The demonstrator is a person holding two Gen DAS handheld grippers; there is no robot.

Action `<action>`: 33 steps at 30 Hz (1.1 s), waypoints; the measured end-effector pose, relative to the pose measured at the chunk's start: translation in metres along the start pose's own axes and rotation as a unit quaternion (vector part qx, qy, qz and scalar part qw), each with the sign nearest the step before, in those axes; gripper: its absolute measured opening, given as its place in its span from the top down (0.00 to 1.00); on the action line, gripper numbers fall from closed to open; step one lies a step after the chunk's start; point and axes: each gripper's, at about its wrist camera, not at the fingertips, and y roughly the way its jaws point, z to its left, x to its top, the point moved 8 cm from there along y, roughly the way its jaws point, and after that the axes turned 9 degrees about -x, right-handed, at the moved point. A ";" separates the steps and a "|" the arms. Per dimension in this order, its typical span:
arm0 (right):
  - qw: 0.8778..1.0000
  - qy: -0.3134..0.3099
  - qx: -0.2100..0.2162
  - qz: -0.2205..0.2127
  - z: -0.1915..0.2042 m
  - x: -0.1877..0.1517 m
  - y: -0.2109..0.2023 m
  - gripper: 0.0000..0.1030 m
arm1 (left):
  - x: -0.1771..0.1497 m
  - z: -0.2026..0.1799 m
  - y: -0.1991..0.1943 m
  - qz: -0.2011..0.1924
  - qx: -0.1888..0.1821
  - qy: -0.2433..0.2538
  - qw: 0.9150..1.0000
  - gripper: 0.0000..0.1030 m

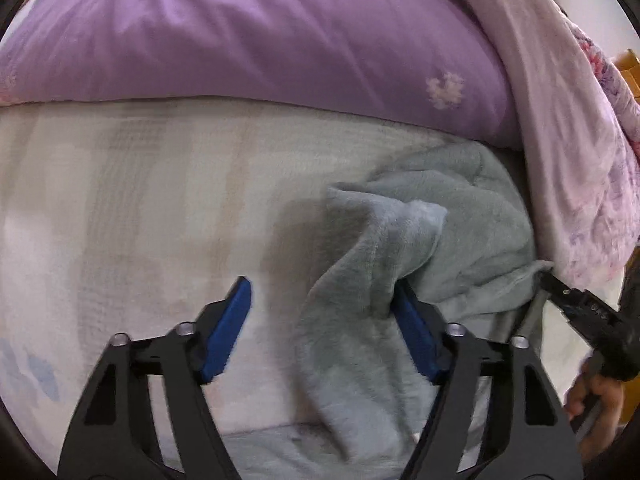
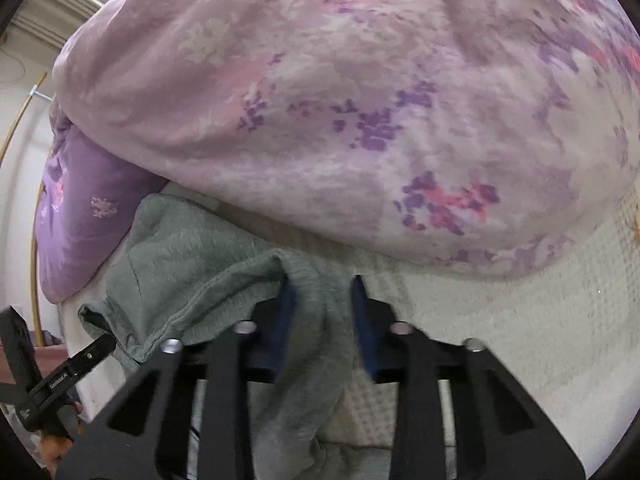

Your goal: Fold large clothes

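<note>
A grey fleece garment (image 1: pixel 460 240) lies crumpled on the pale bed sheet (image 1: pixel 140 200). My left gripper (image 1: pixel 322 304) points down at it with its blue pads wide apart. A hanging fold of the fleece rests against the right pad (image 1: pixel 408 328); the left pad (image 1: pixel 236 320) is clear of cloth. In the right wrist view the grey garment (image 2: pixel 192 248) runs in a thick fold between the close-set blue pads of my right gripper (image 2: pixel 324 300), which press on it. The right gripper's tip (image 1: pixel 576 300) also shows at the garment's right edge.
A purple pillow (image 1: pixel 240 32) lies behind the garment. A bulky pink and purple floral quilt (image 2: pixel 360 100) is piled at the back right, overhanging the garment's far edge. A white waffle blanket (image 2: pixel 500 320) covers the bed to the right. A hand (image 1: pixel 592 396) holds the right gripper.
</note>
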 end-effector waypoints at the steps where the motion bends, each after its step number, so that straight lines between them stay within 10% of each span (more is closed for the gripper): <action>1: 1.000 0.000 -0.002 -0.002 -0.002 -0.001 0.000 0.81 | -0.001 0.005 0.000 0.002 0.004 -0.002 1.000 0.43; 5: 1.000 0.006 0.010 0.011 0.002 -0.003 0.004 0.79 | -0.003 0.027 0.011 0.023 0.013 -0.029 0.999 0.45; 9: 1.000 -0.010 0.001 -0.013 0.019 0.001 -0.001 0.89 | 0.004 0.028 0.014 0.013 -0.031 -0.041 0.999 0.86; 12: 0.998 -0.016 0.010 -0.053 0.019 -0.003 -0.027 0.90 | 0.005 0.033 -0.014 -0.033 -0.046 -0.043 0.997 0.89; 21: 0.989 0.001 0.102 -0.111 -0.015 -0.069 -0.129 0.91 | -0.069 0.034 -0.113 -0.115 -0.125 -0.007 0.985 0.91; 29: 0.997 -0.047 0.060 0.000 -0.044 -0.179 -0.110 0.86 | -0.200 0.050 -0.074 0.007 -0.127 -0.062 0.990 0.85; 33: 0.996 -0.042 0.052 0.057 -0.057 -0.202 -0.100 0.81 | -0.234 0.057 -0.078 0.044 -0.154 -0.087 0.983 0.59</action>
